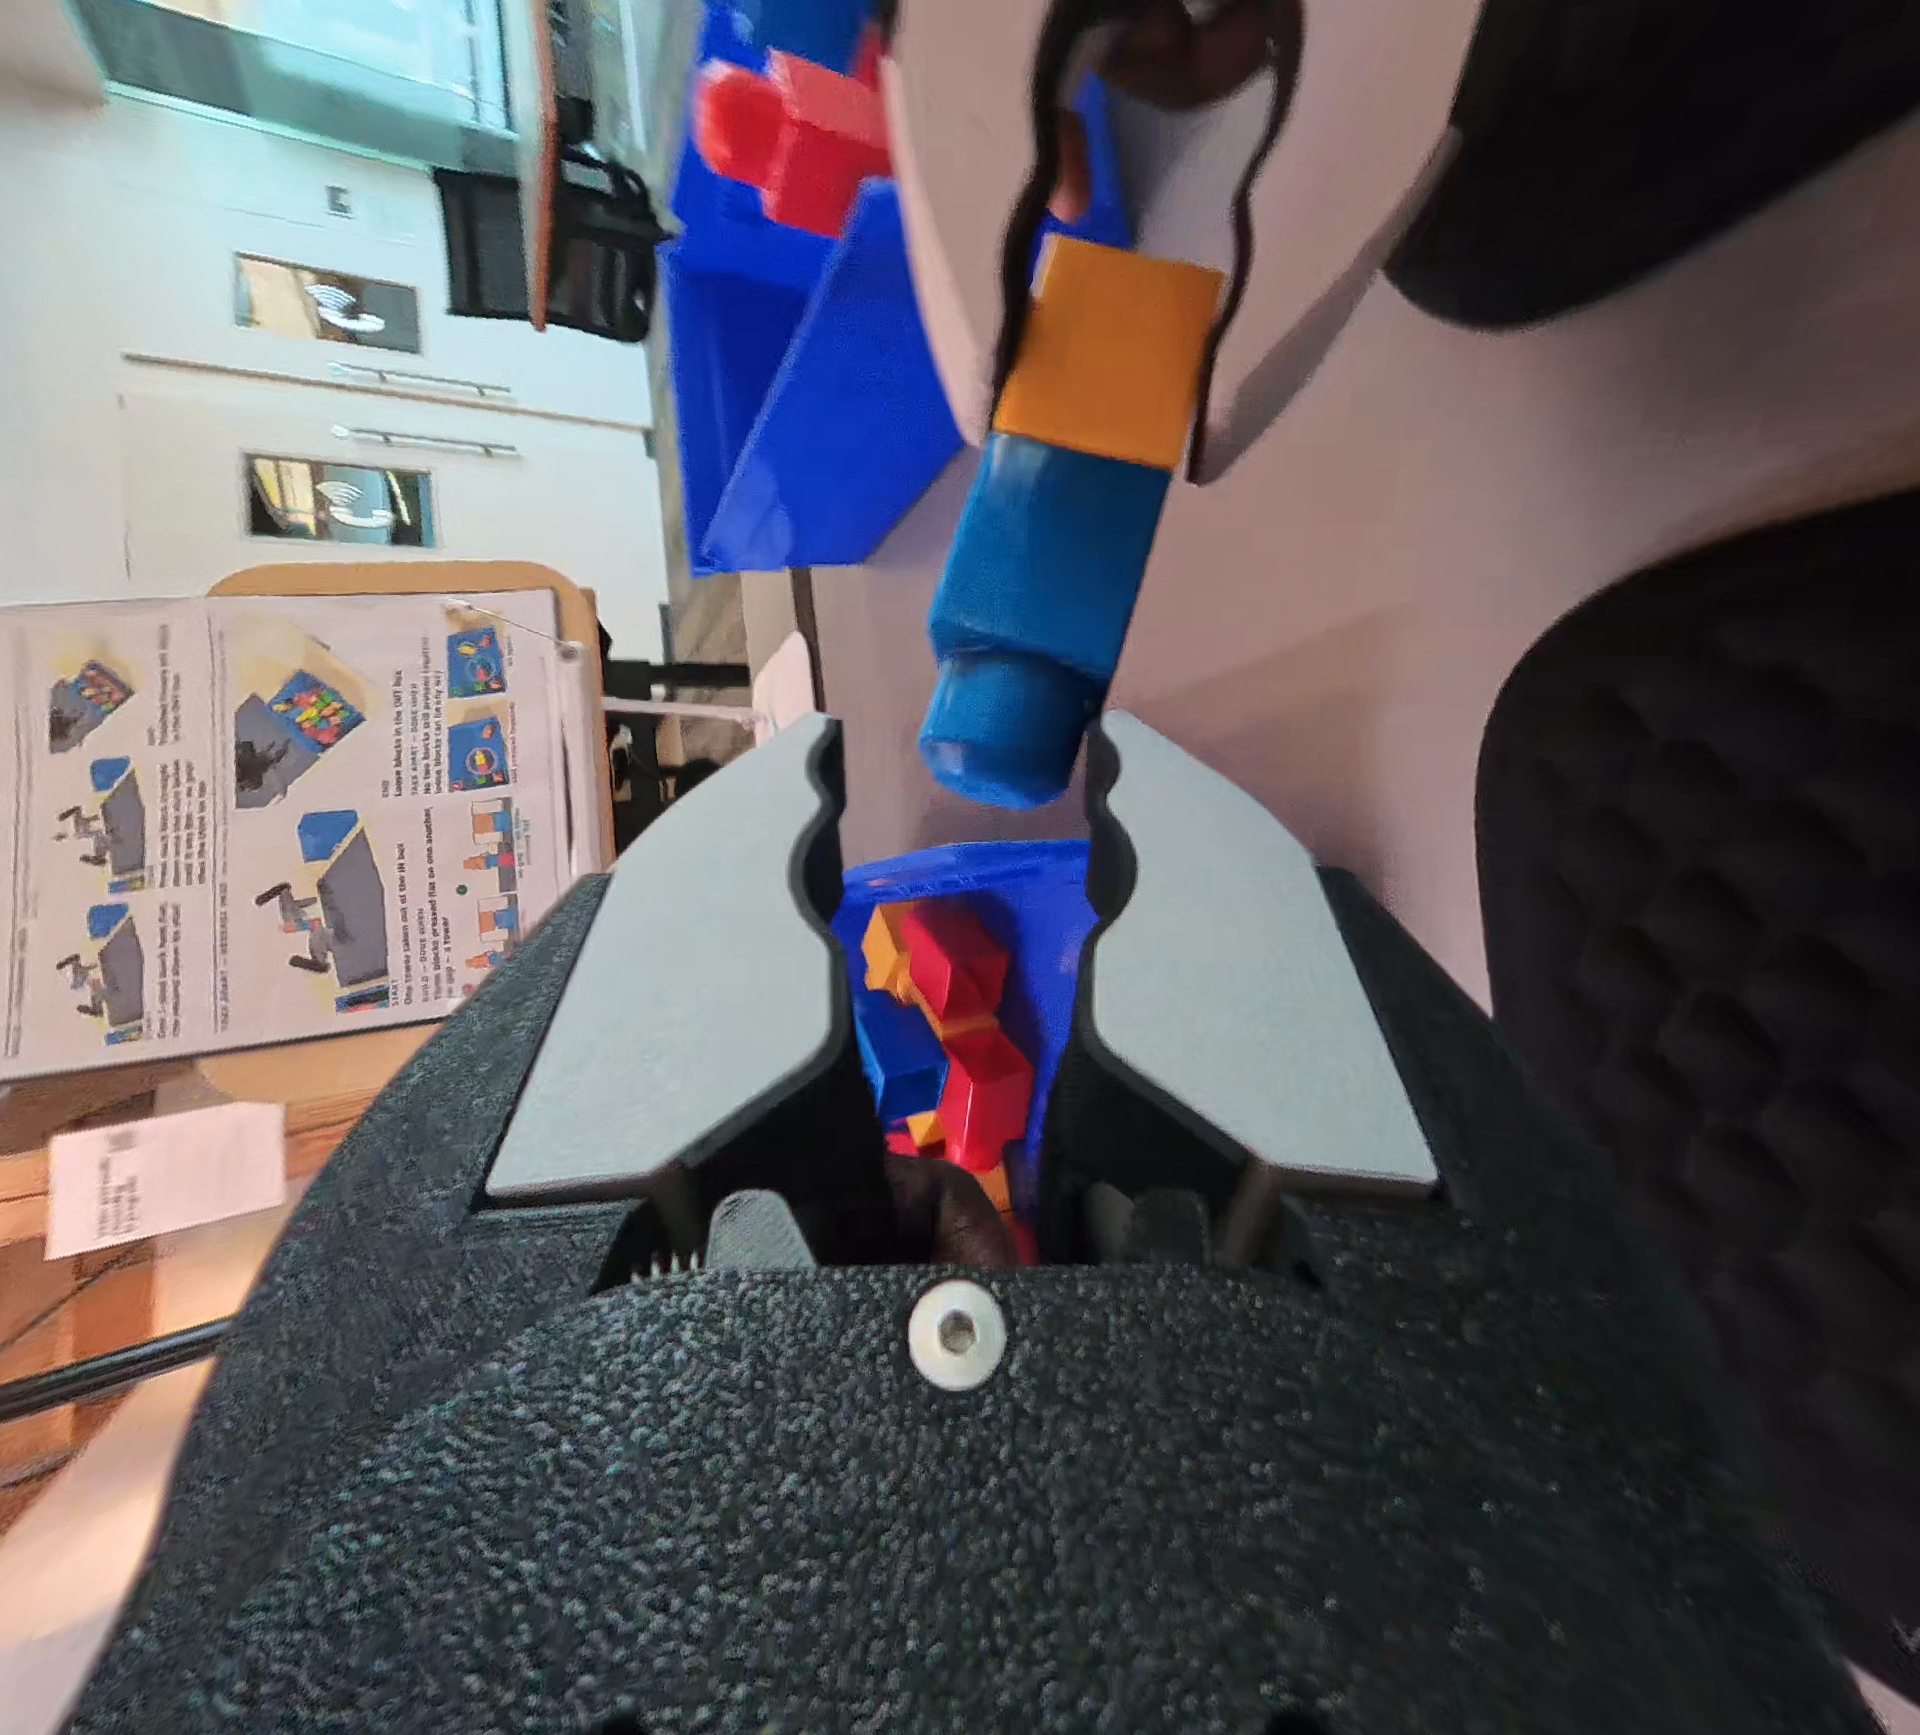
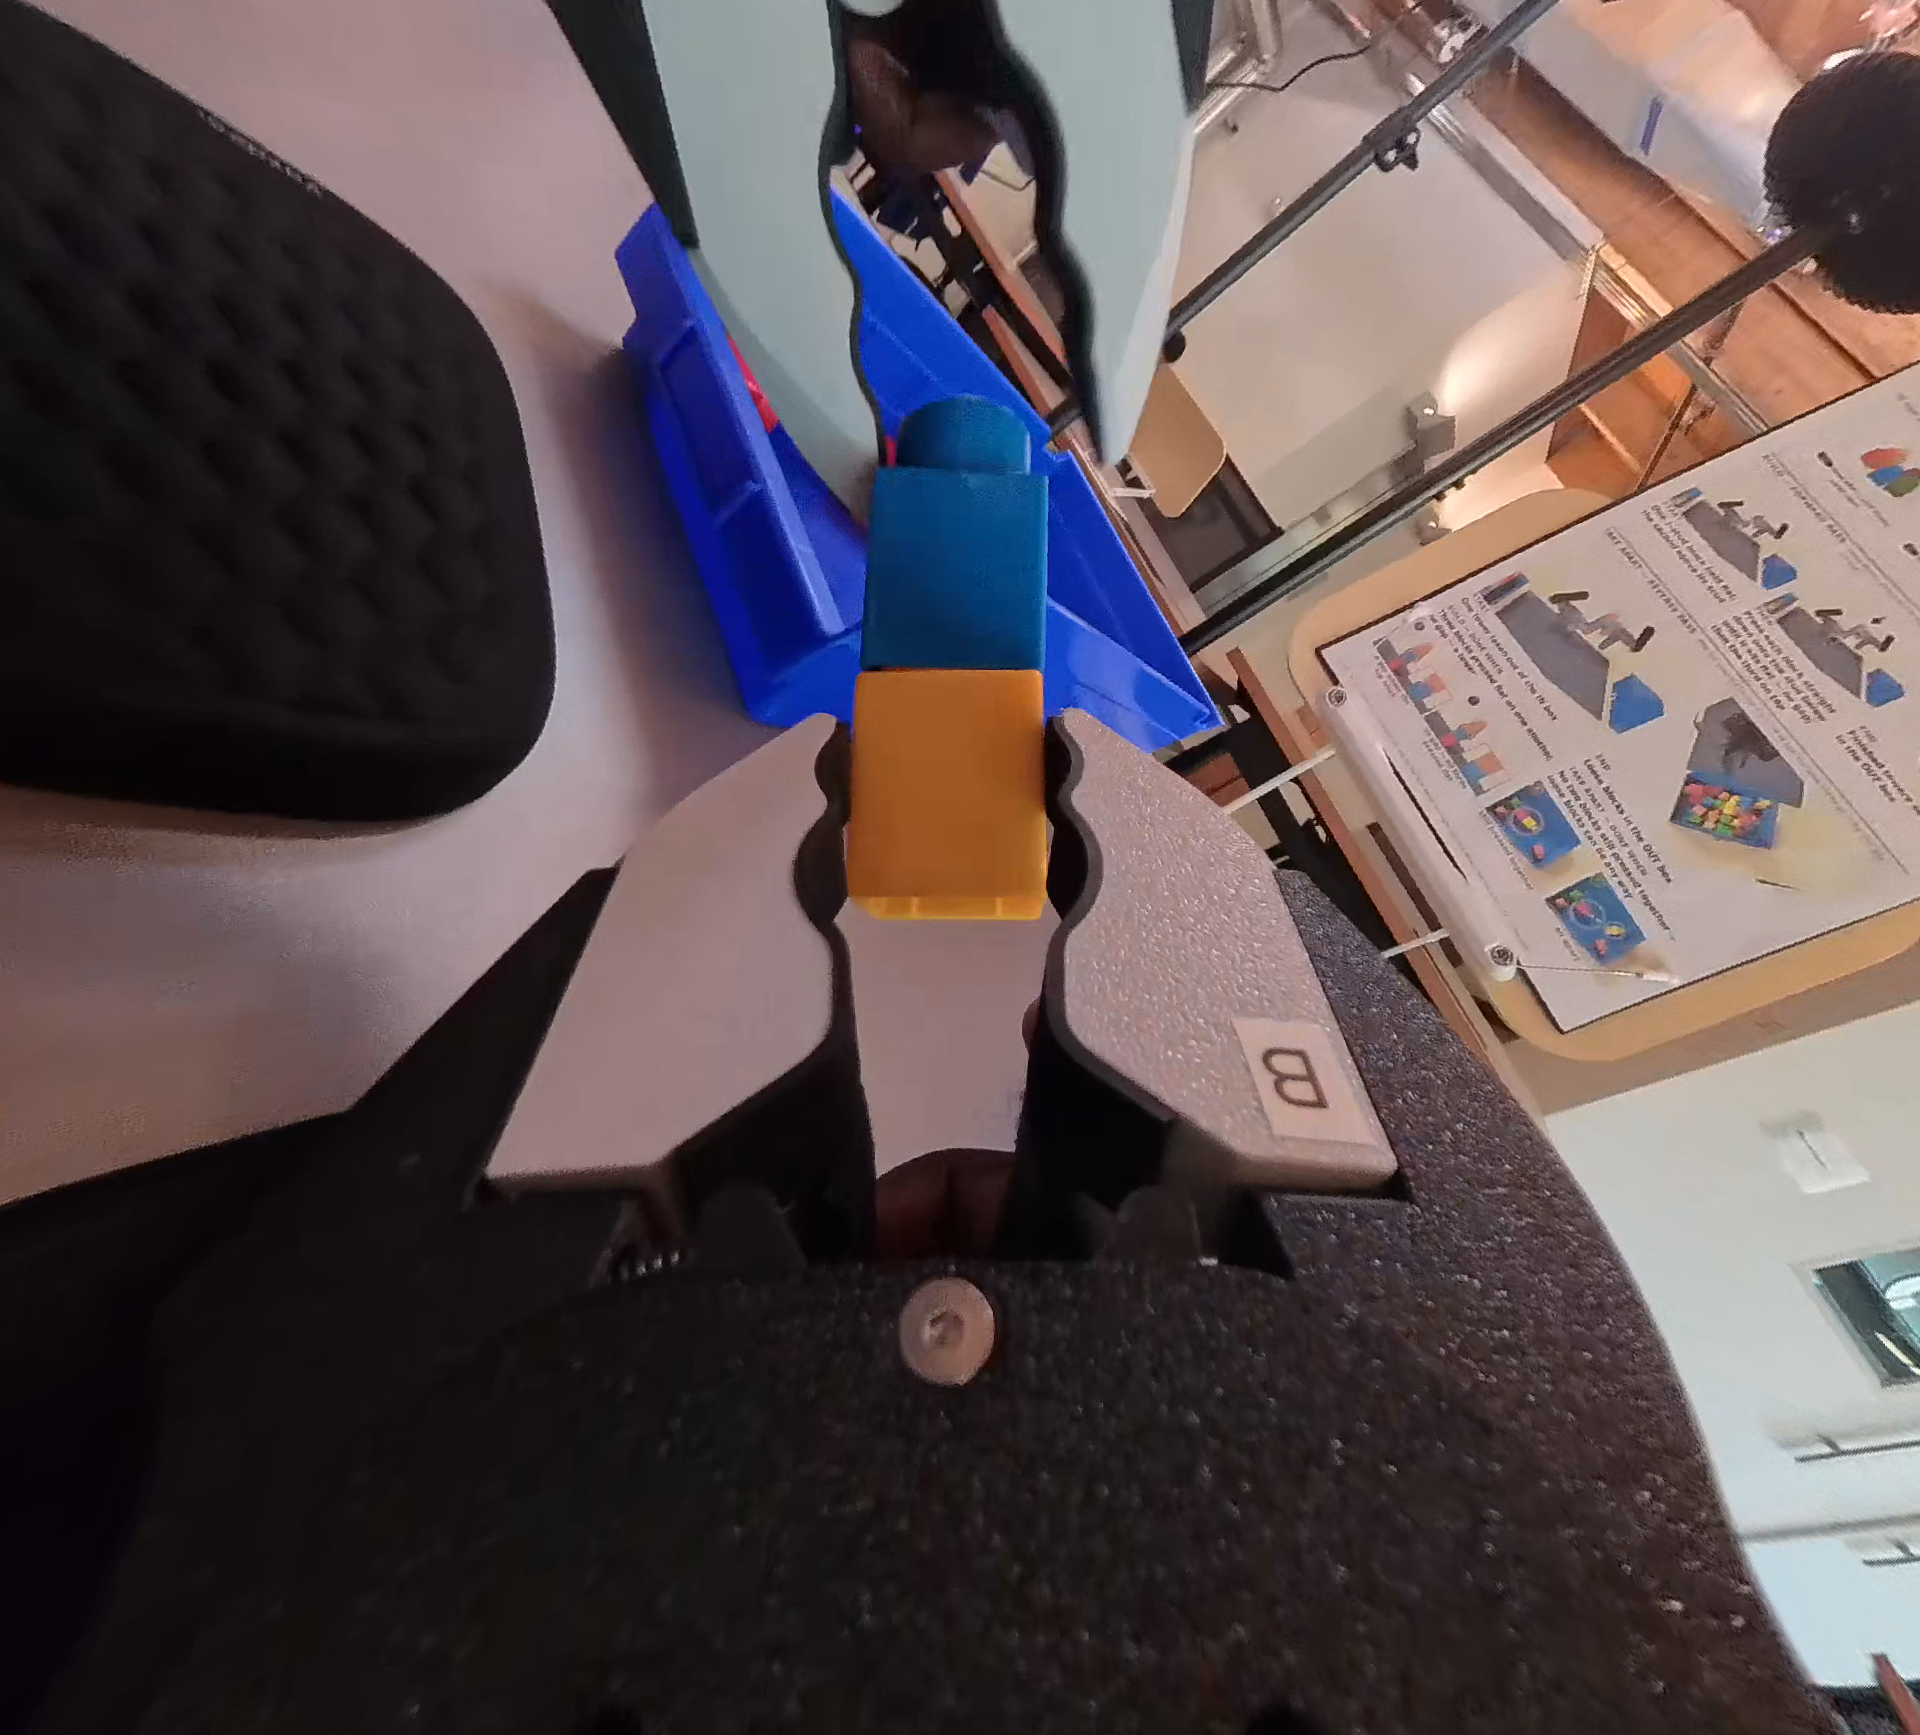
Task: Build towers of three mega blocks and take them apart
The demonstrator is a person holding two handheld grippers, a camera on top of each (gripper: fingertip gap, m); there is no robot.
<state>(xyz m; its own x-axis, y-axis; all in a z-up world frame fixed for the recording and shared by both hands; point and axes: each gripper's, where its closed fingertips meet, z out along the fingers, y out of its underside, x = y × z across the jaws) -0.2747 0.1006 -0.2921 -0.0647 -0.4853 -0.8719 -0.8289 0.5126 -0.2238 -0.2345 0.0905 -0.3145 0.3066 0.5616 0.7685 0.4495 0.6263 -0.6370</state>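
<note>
An orange block (image 2: 945, 802) with a blue block (image 2: 951, 573) pressed onto it forms a two-block stack held in the air. My right gripper (image 2: 948, 729) is shut on the orange block. The stack also shows in the left wrist view, orange (image 1: 1112, 355) and blue (image 1: 1049, 563), held by the right gripper (image 1: 1091, 449). My left gripper (image 1: 966, 740) is open, facing the right one, with its fingertips on either side of the blue block's stud (image 1: 997, 740). It shows in the right wrist view (image 2: 982, 438) as open around the stud.
A blue bin (image 1: 810, 438) holds red (image 1: 800, 137) and blue blocks. A second blue bin (image 1: 966, 875) with several loose blocks lies behind my left fingers. Black padded mats (image 2: 208, 490) lie on the table. An instruction sheet (image 2: 1662, 698) stands beyond the table edge.
</note>
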